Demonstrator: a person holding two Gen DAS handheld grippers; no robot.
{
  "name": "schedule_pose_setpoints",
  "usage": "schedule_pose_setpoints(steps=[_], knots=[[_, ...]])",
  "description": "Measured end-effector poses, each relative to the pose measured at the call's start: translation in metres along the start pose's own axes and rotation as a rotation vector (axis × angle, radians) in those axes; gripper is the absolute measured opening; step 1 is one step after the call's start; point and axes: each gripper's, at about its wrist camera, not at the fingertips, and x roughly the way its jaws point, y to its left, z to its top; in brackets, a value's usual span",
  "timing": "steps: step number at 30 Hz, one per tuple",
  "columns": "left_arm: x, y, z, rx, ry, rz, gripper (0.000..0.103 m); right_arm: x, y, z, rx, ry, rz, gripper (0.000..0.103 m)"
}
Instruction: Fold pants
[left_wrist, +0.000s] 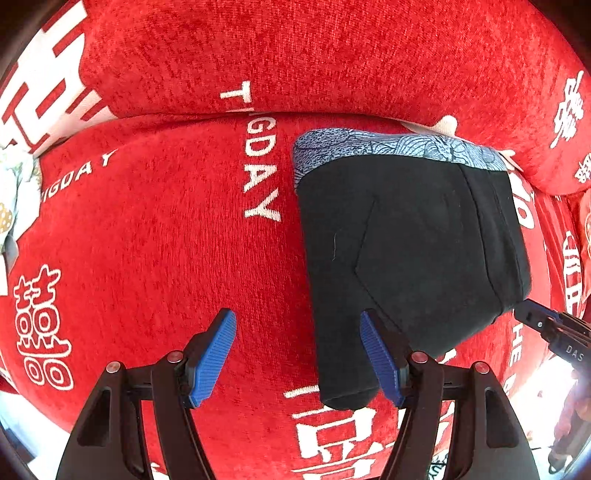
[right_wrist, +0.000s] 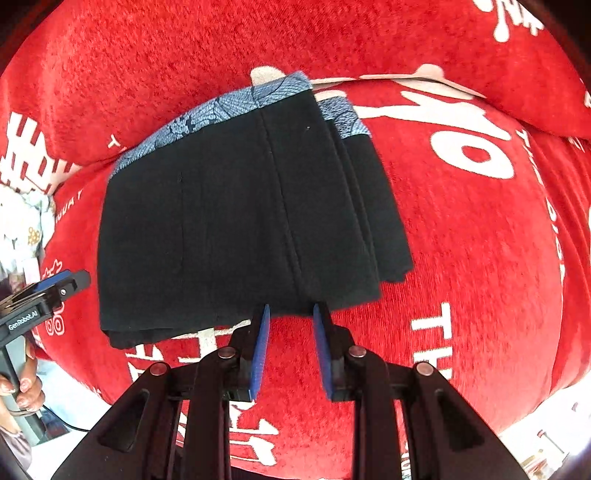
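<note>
The black pants (left_wrist: 406, 251) lie folded into a compact stack on the red seat cushion (left_wrist: 147, 240), with their blue patterned waistband (left_wrist: 388, 142) toward the backrest. My left gripper (left_wrist: 299, 325) hangs open over the cushion just left of the stack, nothing between its blue pads (left_wrist: 214, 354); its right finger overlaps the stack's near left corner. In the right wrist view the pants (right_wrist: 229, 229) fill the middle. My right gripper (right_wrist: 291, 310) hovers at their near edge, its jaws narrowly apart and empty. Each gripper shows in the other's view: right gripper (left_wrist: 535, 319), left gripper (right_wrist: 74, 280).
The red backrest cushion (left_wrist: 314, 55) with white lettering rises behind the seat. A pale floral cloth (left_wrist: 14, 192) lies at the far left. A hand (right_wrist: 22, 384) holds the left gripper's handle. Bright floor (right_wrist: 546, 435) shows beyond the seat's front edge.
</note>
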Motion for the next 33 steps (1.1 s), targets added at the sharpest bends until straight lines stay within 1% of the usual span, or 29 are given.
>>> schedule_pose_setpoints(steps=[3,7,8,11,14,18,20,23,24,25,27,28,29,30,31,32,33], knots=[[-0.001,-0.001,0.002,0.024,-0.007,-0.014,0.071,-0.008,0.001,-0.002,0.026,-0.012,-0.003,0.028],[0.003,-0.004,0.005,0.037,-0.007,-0.011,0.071,-0.021,0.004,0.006,0.019,-0.044,-0.013,0.041],[0.004,-0.004,0.006,0.034,-0.006,-0.01,0.071,-0.023,0.003,0.009,0.008,-0.052,-0.014,0.042],[0.008,-0.003,0.012,0.013,-0.002,0.007,0.071,-0.022,0.006,0.025,-0.033,-0.065,-0.013,0.043],[0.012,-0.001,0.019,-0.022,0.003,0.023,0.071,-0.013,0.003,0.05,-0.056,-0.051,-0.008,0.043],[0.017,-0.001,0.036,-0.066,-0.007,0.029,0.071,-0.01,-0.01,0.086,-0.059,-0.056,0.049,0.045],[0.02,0.0,0.049,-0.088,-0.025,0.017,0.071,-0.006,-0.013,0.101,-0.079,-0.056,0.056,0.048],[0.03,0.005,0.07,-0.138,-0.04,-0.033,0.071,0.005,-0.019,0.129,-0.1,-0.056,0.104,0.05],[0.034,0.007,0.076,-0.151,-0.037,-0.049,0.071,0.01,-0.024,0.139,-0.088,-0.06,0.143,0.05],[0.04,0.008,0.081,-0.16,-0.032,-0.07,0.071,0.014,-0.026,0.146,-0.077,-0.058,0.163,0.05],[0.046,0.007,0.087,-0.159,-0.027,-0.085,0.071,0.03,-0.035,0.159,-0.035,-0.026,0.214,0.05],[0.049,0.006,0.088,-0.15,-0.028,-0.077,0.071,0.035,-0.037,0.161,-0.024,-0.008,0.247,0.049],[0.05,0.005,0.088,-0.141,-0.031,-0.065,0.071,0.04,-0.038,0.163,-0.02,0.013,0.286,0.037],[0.051,0.004,0.088,-0.133,-0.035,-0.049,0.072,0.041,-0.037,0.164,-0.036,0.022,0.287,0.03],[0.052,0.003,0.088,-0.126,-0.038,-0.035,0.075,0.04,-0.035,0.165,-0.063,0.024,0.264,0.023],[0.053,0.002,0.087,-0.126,-0.045,-0.023,0.082,0.038,-0.034,0.163,-0.084,0.027,0.259,0.019],[0.054,0.003,0.086,-0.127,-0.049,-0.021,0.082,0.039,-0.034,0.162,-0.099,0.035,0.249,0.017]])
